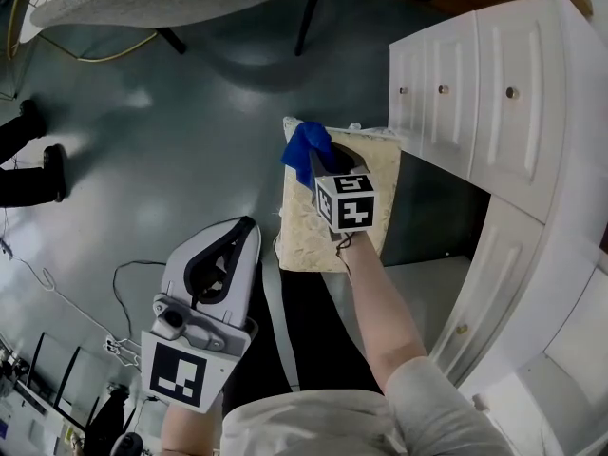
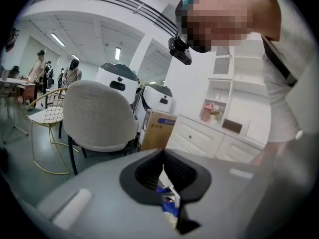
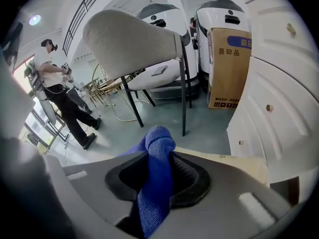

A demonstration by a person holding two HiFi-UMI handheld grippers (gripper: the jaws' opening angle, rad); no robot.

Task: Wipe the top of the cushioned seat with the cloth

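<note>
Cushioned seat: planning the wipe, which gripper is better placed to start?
Right: the right gripper is shut on the blue cloth over the seat; the left gripper is empty, off beside it.

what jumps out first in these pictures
The bright blue cloth, pinched in the right gripper above the far corner of the cream cushioned seat, mid-picture in the head view, catches the eye first. Right of it curves a white cabinet with round knobs; the left gripper sits shut and empty at lower left.
</note>
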